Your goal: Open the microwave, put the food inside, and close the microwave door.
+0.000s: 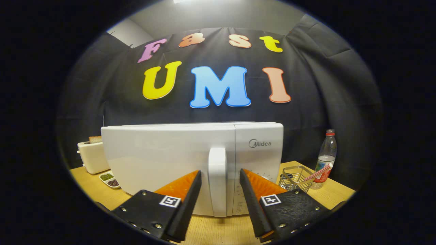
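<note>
Wooden table point(327, 195): tongs point(220, 174) spread astride microwave point(190, 160) handle point(217, 180), seemingly untouching.

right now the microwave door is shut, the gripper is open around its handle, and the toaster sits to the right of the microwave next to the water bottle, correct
Not quite. The toaster sits to the left of the microwave, by the small dish; the water bottle is on the right. The rest holds in the gripper view: door shut, gripper open around the handle.

Door handle point(217, 180) between spread fingers point(190, 190) of gripper point(220, 175), gaps either side
</note>
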